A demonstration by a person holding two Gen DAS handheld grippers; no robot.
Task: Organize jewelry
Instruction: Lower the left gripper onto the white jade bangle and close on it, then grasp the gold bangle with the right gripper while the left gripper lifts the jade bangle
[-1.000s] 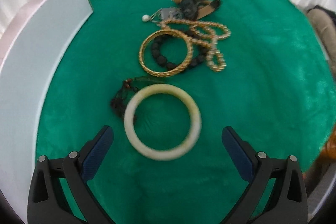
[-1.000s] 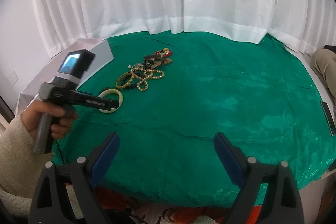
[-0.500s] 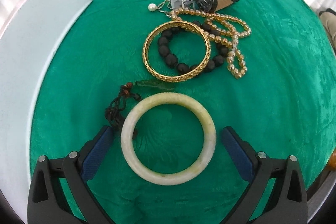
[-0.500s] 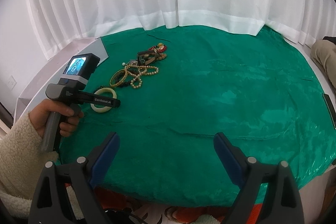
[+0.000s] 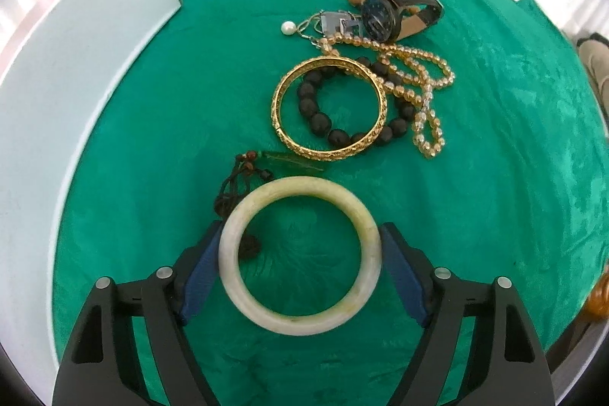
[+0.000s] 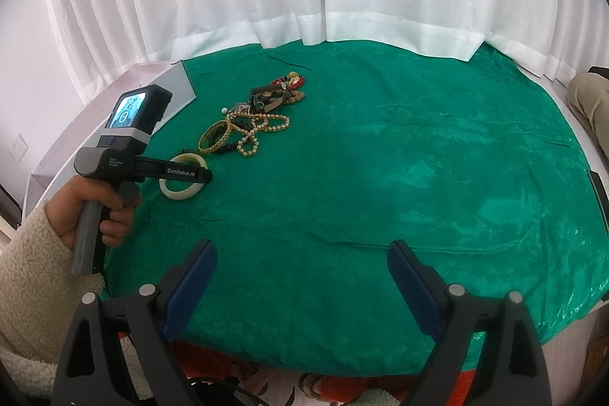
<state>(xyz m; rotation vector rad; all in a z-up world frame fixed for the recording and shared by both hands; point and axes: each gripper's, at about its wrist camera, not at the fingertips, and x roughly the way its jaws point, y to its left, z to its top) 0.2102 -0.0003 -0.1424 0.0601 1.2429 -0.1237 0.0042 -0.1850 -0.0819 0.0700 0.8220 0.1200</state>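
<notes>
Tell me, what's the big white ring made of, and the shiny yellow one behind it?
The pale bangle looks like polished stone, maybe jade: creamy, smooth, with faint yellow-green blotches. It could also be resin. The gold bangle looks like metal with a gold finish: bright shine and a carved pattern around its rim. Real gold or plating can't be told.

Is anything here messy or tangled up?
Yes. The gold bangle lies across the dark bead bracelet, and the gold bead necklace loops over both beside the watch. A dark cord runs under the pale bangle.
</notes>
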